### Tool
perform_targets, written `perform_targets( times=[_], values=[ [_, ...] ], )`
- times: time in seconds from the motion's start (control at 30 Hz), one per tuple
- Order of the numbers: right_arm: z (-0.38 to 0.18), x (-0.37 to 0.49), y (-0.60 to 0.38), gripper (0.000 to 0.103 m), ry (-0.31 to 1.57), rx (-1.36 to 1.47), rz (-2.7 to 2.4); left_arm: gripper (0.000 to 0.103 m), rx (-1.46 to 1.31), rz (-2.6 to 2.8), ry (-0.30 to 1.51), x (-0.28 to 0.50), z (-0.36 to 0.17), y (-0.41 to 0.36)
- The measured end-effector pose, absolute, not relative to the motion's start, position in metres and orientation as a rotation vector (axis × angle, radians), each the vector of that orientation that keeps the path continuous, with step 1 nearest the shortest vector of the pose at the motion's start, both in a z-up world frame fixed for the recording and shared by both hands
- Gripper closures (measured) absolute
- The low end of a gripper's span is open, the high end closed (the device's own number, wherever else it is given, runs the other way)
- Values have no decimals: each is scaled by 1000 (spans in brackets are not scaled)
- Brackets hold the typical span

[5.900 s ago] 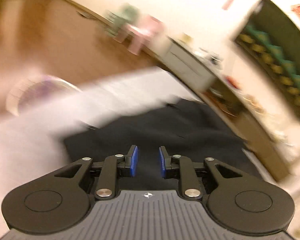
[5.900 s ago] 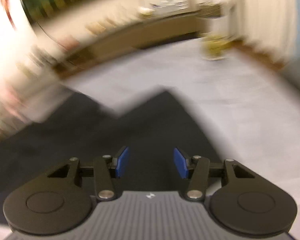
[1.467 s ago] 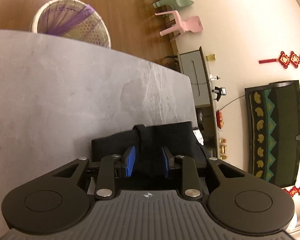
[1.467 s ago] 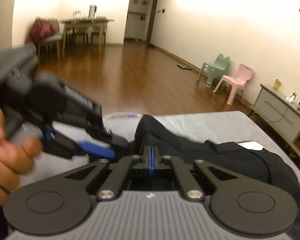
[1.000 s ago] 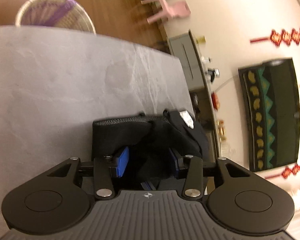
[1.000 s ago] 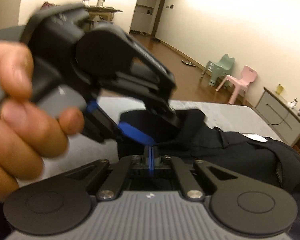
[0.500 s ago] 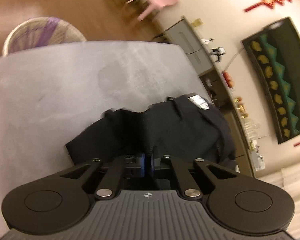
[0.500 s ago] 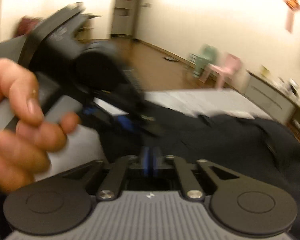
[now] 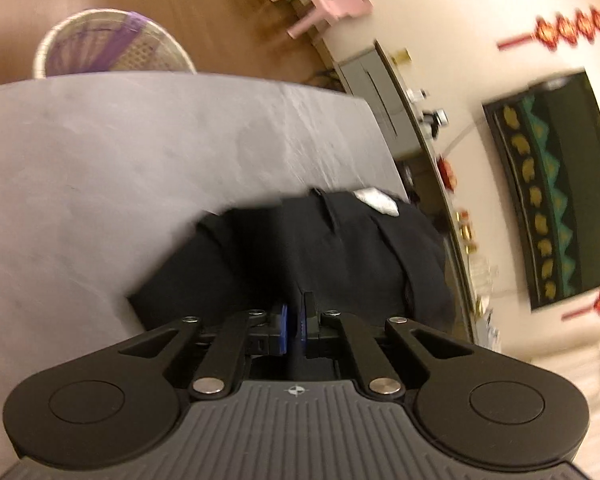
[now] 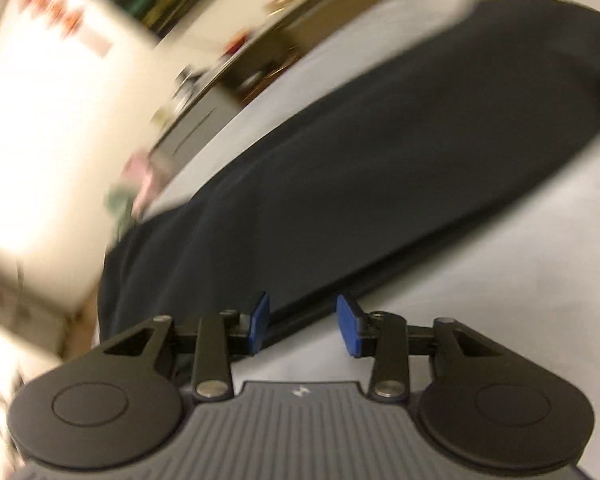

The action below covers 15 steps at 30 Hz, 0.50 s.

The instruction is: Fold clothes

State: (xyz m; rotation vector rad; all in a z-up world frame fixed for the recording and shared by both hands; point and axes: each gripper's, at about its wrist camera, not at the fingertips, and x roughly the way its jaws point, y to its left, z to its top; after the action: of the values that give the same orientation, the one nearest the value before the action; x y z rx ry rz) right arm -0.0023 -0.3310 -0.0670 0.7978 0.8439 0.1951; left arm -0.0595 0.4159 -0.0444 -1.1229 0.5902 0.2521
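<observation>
A black garment [image 9: 340, 252] lies bunched on the grey table [image 9: 140, 160], with a white label [image 9: 378, 200] at its far end. My left gripper [image 9: 293, 330] sits at the garment's near edge. Its blue pads pinch a fold of the black cloth, and the jaws are opening slightly. The right wrist view is blurred and tilted. In it the garment [image 10: 380, 160] stretches long across the table [image 10: 500, 260]. My right gripper [image 10: 302, 322] hangs over the garment's near edge with its jaws opening. The edge runs under the gap, and neither pad presses on it.
A woven basket with purple lining [image 9: 112, 48] stands on the wooden floor beyond the table's far edge. A pink chair [image 9: 328, 4] and a low grey cabinet [image 9: 376, 92] line the wall. Bare table surface spreads to the left of the garment.
My left gripper has shut on the fold of black cloth. My right gripper let go, swung fast away from the left one, rolled over, and now stands open over the garment's long edge.
</observation>
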Motion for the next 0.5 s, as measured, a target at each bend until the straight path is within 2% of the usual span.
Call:
perform_targets(
  times=[0.1, 0.17, 0.37, 0.5],
  values=[
    [-72, -8, -375, 62, 807, 932, 99, 96, -1088, 245, 618, -54, -47, 409],
    [-70, -13, -400, 59, 763, 970, 32, 96, -1076, 250, 628, -53, -50, 406],
    [-66, -27, -465, 57, 633, 1089, -175, 96, -1071, 259, 640, -54, -51, 405],
    [-75, -10, -501, 56, 612, 1150, -286, 96, -1068, 255, 648, -52, -51, 404]
  ],
)
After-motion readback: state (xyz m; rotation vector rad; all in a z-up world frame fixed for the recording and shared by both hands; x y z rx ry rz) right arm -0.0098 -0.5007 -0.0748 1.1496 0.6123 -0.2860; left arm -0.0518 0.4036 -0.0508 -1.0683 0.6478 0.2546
